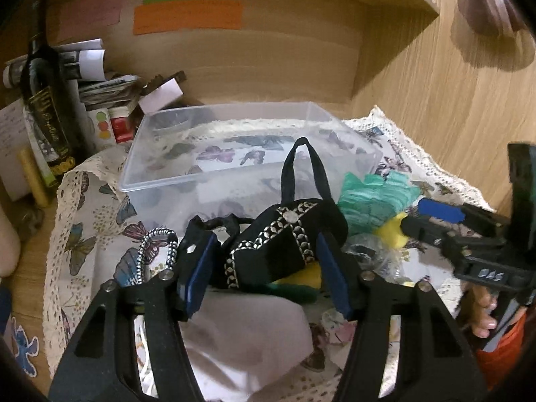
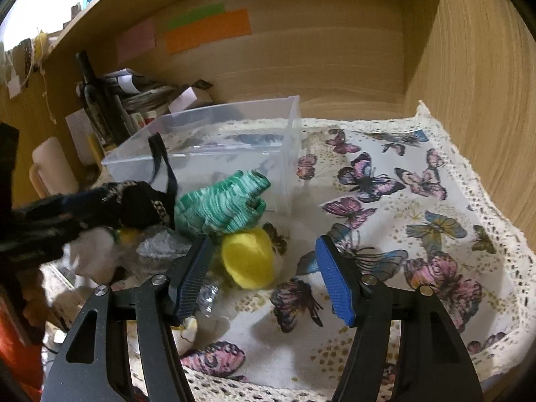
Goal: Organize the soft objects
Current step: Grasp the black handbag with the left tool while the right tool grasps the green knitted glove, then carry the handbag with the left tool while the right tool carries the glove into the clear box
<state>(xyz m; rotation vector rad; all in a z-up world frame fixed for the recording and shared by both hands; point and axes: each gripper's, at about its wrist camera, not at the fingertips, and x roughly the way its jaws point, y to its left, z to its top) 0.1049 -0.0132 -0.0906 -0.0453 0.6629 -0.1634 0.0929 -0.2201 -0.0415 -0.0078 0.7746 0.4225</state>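
Left gripper [image 1: 264, 268] is clamping a black strappy pouch [image 1: 284, 234] with silver studded trim, holding it just above the butterfly cloth [image 1: 87, 221], near the clear plastic bin [image 1: 234, 140]. Right gripper [image 2: 264, 274] is hanging spread wide over a yellow foam piece [image 2: 248, 258], gripping nothing. Green knit glove [image 2: 221, 204] is lying against the bin wall. Writing on the dark bottle [image 1: 47, 100] is unreadable.

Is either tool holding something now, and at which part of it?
The left tool holds the black pouch with silver trim across its body, between both pads. The right tool is open and holds nothing.
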